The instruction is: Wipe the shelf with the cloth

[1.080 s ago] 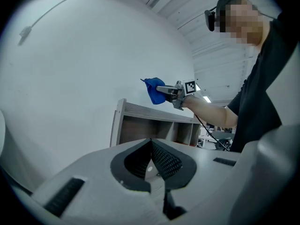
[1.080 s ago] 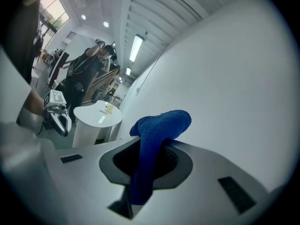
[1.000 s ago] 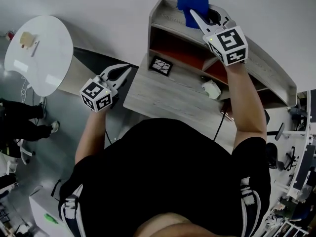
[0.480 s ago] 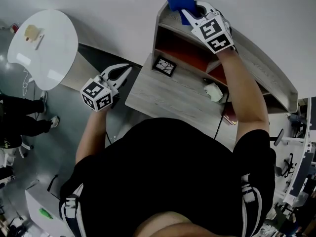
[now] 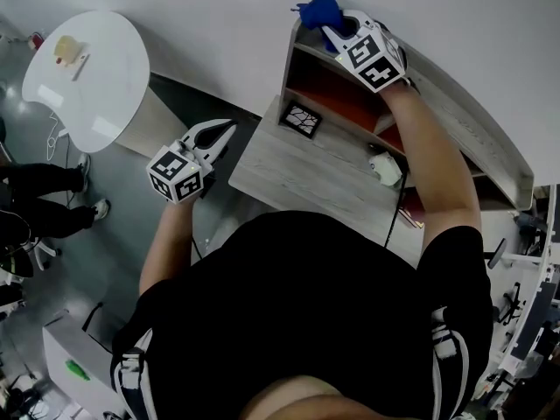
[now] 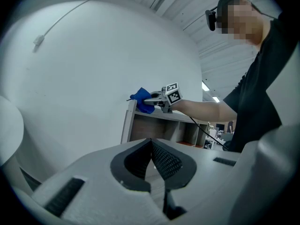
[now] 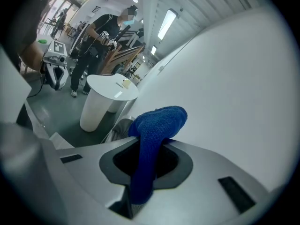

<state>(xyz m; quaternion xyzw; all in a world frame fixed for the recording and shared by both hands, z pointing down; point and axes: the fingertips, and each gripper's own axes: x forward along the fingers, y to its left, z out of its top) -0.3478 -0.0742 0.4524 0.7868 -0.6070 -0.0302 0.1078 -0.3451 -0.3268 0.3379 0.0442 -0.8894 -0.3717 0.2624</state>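
Rough knitted blue cloth, matt pale wood-grain shelf, smooth glossy white round table

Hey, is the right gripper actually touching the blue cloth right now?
Touching. In the right gripper view, the right gripper has its jaws shut on the blue cloth, which runs between them and bunches out past the tips.

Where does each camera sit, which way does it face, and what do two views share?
Head view: head-mounted, facing steeply down; torso, left gripper, right gripper show.
Left gripper view: on the left gripper, facing the shelf over its shut fingers; the right arm shows.
Right gripper view: on the right gripper, facing along the wall toward the round table; it grips the cloth.
All three share the cloth.
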